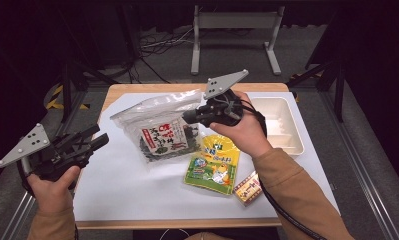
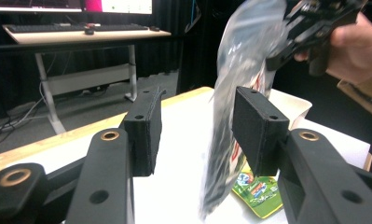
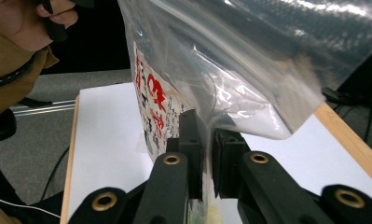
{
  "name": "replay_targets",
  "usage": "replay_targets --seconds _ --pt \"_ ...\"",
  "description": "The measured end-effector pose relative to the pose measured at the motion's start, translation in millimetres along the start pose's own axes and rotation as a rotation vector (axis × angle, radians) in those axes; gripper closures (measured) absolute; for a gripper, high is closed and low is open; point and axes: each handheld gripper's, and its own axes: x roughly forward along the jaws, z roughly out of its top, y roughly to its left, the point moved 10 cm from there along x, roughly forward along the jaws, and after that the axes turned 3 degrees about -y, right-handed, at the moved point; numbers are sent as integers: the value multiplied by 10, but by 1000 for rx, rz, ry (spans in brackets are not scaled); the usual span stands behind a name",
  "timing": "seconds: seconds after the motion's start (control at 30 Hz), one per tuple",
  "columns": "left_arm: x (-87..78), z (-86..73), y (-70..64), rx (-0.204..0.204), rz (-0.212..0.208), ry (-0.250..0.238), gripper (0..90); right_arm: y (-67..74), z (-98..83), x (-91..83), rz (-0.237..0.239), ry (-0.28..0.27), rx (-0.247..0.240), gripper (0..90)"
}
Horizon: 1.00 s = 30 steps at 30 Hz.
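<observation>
Two grippers were up over the bench, and only yours on the right had a grip.

Nearest you, a small box (image 1: 247,187) and a yellow-green packet (image 1: 213,163) lay on the white sheet (image 1: 112,185). Your left gripper (image 1: 99,138) hung at the bench's left edge, its jaws about half open with nothing between them. Farther in, your right gripper (image 1: 187,117) had its jaws pinched on the clear zip bag (image 1: 157,125) of seaweed, lifted and tilted, with a white tray (image 1: 291,125) beside it on the right.

Left tool (image 2: 193,128) open; clear bag (image 2: 242,84) hangs beyond.
</observation>
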Motion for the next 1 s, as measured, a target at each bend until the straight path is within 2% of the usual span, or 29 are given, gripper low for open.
replay_targets --seconds 0.17,0.2,0.27,0.53,0.83,1.0 --pt "98 -107 53 11 2 27 507 -104 -28 -176 -42 -6 11 839" --pt "119 -131 62 7 -1 34 497 -157 -44 -263 -63 -11 19 838" --pt "151 -167 85 6 -1 43 494 -173 -50 -292 -68 -11 21 839" --pt "267 -329 172 -14 1 93 466 -356 -121 -620 -145 -24 48 838" --pt "330 -435 231 -16 8 124 433 -569 -260 -977 -234 -22 82 839" --pt "351 -483 254 -16 9 139 403 -643 -303 -1120 -268 -28 94 838"
